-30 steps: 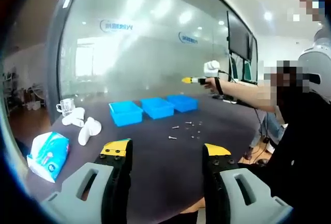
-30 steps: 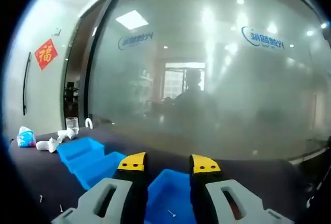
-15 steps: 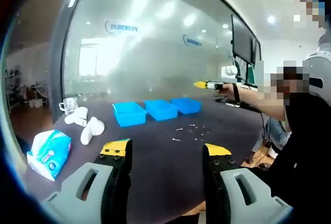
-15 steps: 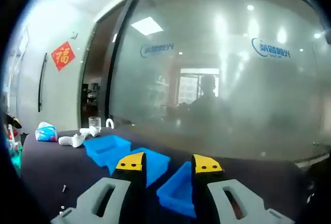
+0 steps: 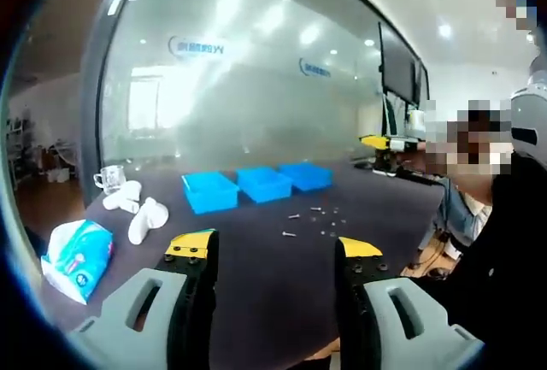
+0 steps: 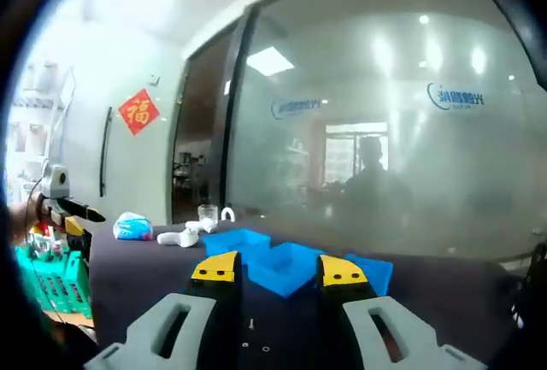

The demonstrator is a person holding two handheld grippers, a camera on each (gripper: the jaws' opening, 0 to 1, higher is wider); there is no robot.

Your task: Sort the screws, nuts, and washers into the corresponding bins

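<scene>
Both claws, left [image 5: 271, 249] and right [image 6: 275, 267], hang open and empty over the counter [image 5: 256, 276]; screws [image 5: 312, 220] lie loose near the bins [image 5: 255, 184]. Next, I'd judge: descend, pinch one.

Three blue bins [image 5: 256, 184] stand in a row at the far side of the surface [image 5: 265, 276]. One tissue pack [image 5: 75, 253] lies near left, one glass cup [image 5: 108, 179] far left. The small fasteners [image 5: 312, 219] are too tiny to count.

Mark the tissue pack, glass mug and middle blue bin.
tissue pack [image 5: 75, 256]: left gripper view, front face.
glass mug [image 5: 108, 178]: left gripper view, side wall.
middle blue bin [image 5: 264, 189]: left gripper view, near wall.
</scene>
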